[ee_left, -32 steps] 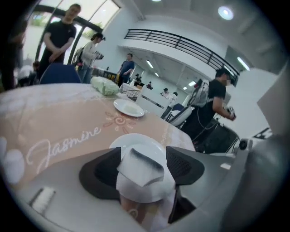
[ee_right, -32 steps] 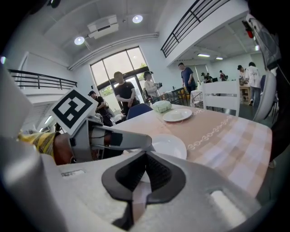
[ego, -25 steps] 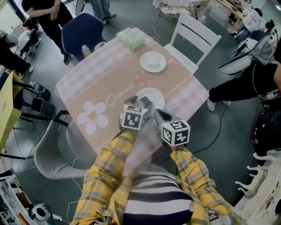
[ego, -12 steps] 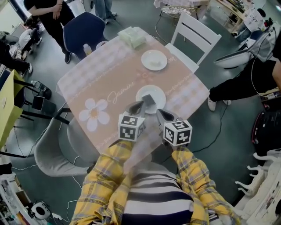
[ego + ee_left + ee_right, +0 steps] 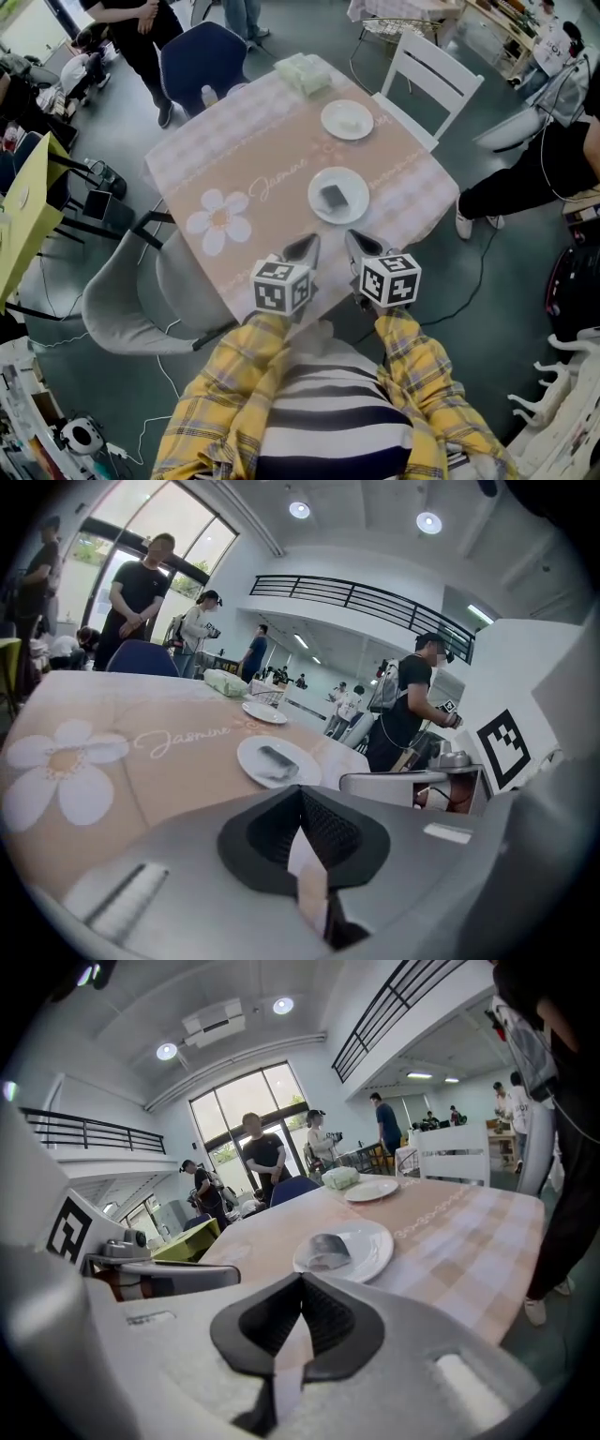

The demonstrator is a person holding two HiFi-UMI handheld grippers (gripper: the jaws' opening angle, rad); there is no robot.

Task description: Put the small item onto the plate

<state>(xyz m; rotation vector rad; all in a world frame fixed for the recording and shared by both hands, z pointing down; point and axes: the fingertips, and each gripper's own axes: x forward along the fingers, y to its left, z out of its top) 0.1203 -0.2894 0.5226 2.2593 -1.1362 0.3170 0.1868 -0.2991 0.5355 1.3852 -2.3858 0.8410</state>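
Observation:
A small dark grey item (image 5: 334,196) lies on the near white plate (image 5: 354,178), in the middle of the pink tablecloth. Both grippers hover at the table's near edge, short of the plate. My left gripper (image 5: 307,246) is shut with nothing in it, and so is my right gripper (image 5: 353,242). From the left gripper view the plate (image 5: 251,755) and the item (image 5: 278,758) sit ahead beyond the closed jaws (image 5: 300,794). The right gripper view shows the same plate (image 5: 370,1241) and item (image 5: 327,1249) past its closed jaws (image 5: 300,1283).
A second white plate (image 5: 347,119) and a folded green cloth (image 5: 303,73) lie at the table's far side. Round the table (image 5: 234,169) stand a white chair (image 5: 436,80), a blue chair (image 5: 202,56) and a grey chair (image 5: 122,309). People stand and sit nearby.
Both grippers have drawn back from the plate toward the table's near edge. The item, earlier under the left gripper, now lies uncovered on the plate.

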